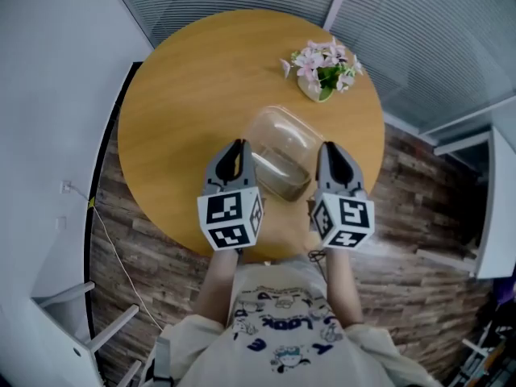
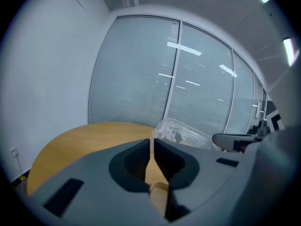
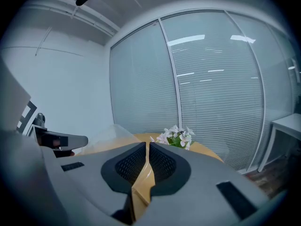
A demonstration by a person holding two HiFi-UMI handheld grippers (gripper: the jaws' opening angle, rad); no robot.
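Observation:
A clear plastic container [image 1: 280, 147] lies on the round wooden table [image 1: 185, 95], its domed lid toward the far side. My left gripper [image 1: 236, 151] hovers at its left side and my right gripper [image 1: 332, 156] at its right side; both are shut with nothing between the jaws. In the left gripper view the container [image 2: 181, 132] shows just beyond the shut left gripper [image 2: 152, 140]. In the right gripper view the shut right gripper [image 3: 147, 147] points toward the flowers [image 3: 175, 137], with the container [image 3: 106, 134] at the left.
A small bunch of pink and white flowers [image 1: 323, 67] sits at the table's far right. Window blinds [image 1: 419, 31] and a white wall [image 1: 48, 95] ring the table. White furniture [image 1: 496, 200] stands at the right on the wood floor.

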